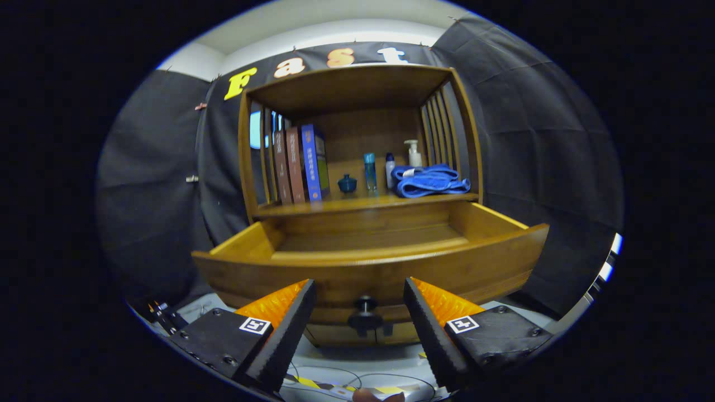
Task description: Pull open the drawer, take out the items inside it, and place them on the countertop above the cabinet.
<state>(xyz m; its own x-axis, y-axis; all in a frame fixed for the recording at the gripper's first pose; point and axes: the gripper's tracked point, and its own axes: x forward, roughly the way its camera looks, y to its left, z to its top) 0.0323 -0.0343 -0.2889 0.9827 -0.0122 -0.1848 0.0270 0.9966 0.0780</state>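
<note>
The wooden drawer stands pulled out of the cabinet toward me, and its visible inside floor looks bare. Its dark round knob sits on the drawer front, between my two fingers and level with their tips. My gripper is open, a finger on either side of the knob and neither touching it. On the countertop above the drawer lie a folded blue towel, a pump bottle, two slim bottles and a small blue jar.
Three books stand upright at the left of the countertop, under the cabinet's wooden top and between slatted sides. Cables and striped tape run over the floor below the drawer. Black cloth walls enclose the booth.
</note>
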